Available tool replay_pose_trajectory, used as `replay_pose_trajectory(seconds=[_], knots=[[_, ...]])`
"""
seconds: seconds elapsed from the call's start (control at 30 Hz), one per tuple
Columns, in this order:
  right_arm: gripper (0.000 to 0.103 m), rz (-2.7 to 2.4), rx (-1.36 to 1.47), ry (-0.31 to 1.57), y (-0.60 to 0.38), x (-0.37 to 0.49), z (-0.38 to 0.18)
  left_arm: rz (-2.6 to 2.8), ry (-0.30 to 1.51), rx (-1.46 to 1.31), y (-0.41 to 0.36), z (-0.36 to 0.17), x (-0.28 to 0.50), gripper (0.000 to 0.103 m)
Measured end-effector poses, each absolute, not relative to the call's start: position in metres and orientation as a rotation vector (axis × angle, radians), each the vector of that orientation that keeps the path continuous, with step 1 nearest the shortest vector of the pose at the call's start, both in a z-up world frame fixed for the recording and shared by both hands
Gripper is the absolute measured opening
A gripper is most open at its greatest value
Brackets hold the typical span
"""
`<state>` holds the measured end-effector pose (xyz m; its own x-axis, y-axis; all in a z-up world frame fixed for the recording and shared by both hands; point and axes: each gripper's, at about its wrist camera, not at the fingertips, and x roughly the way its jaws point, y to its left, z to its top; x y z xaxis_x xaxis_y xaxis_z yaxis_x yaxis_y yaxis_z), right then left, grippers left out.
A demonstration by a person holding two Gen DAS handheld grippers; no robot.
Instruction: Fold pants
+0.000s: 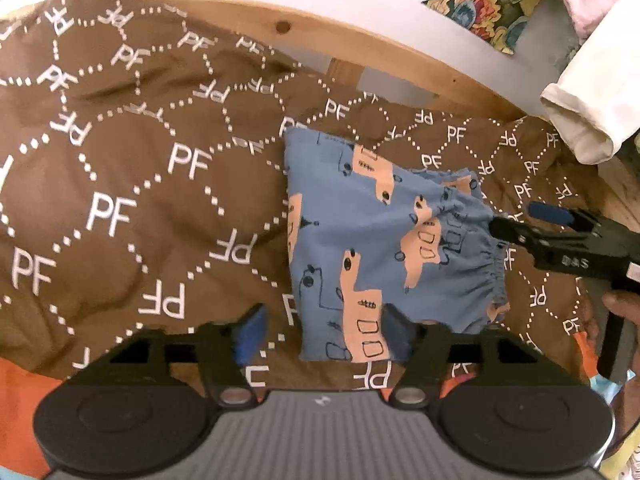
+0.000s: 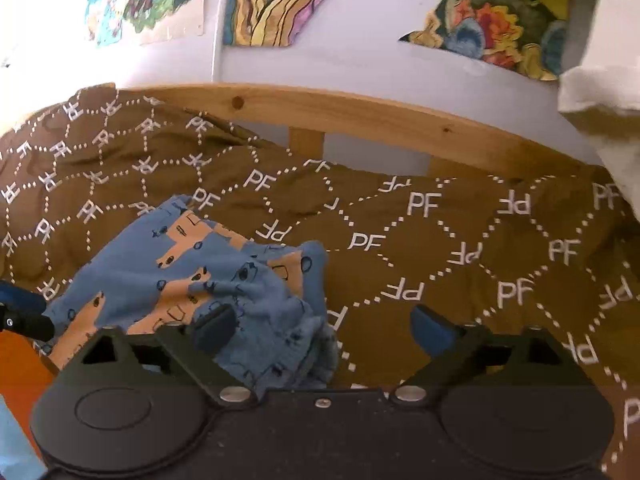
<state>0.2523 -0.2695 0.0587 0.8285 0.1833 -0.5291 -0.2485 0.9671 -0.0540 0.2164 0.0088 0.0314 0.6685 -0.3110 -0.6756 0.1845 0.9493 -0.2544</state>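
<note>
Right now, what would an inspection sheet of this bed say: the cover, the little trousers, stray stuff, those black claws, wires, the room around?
Surface: brown PF-print cover, rumpled, on a wooden bed frame.
Job's things: blue car-print pants folded into a compact block, elastic waistband on the right.
Clutter: white cloth hanging at the right; orange fabric at the near edge.
Grippers: left gripper open, astride the pants' near corner; right gripper open by the bunched waistband.
Cables: nothing seen.
Surroundings: pale wall with colourful pictures.

Bed: wooden frame, covered by brown monogram-print blanket. Folded blue printed pants lie flat directly on blanket.
</note>
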Motion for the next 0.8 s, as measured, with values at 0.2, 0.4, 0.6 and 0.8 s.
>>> replay_pose_trajectory(seconds=[0.2,0.4,0.6,0.8], knots=[[0.102,0.181,-0.053,0.49,-0.274,0.225,0.072,-0.238,0.735,-0.123,0.003,0.046,0.207,0.103],[0.102,0.14,-0.013,0.445,-0.27,0.195,0.078,-0.207,0.701,-0.075,-0.006,0.051,0.193,0.103],[0.102,0.117,-0.013,0.394,-0.26,0.161,0.078,-0.188,0.653,-0.058,-0.007,0.052,0.173,0.103],[0.102,0.103,0.04,0.389,-0.254,0.136,0.072,-0.162,0.662,-0.059,-0.002,0.046,0.157,0.103]])
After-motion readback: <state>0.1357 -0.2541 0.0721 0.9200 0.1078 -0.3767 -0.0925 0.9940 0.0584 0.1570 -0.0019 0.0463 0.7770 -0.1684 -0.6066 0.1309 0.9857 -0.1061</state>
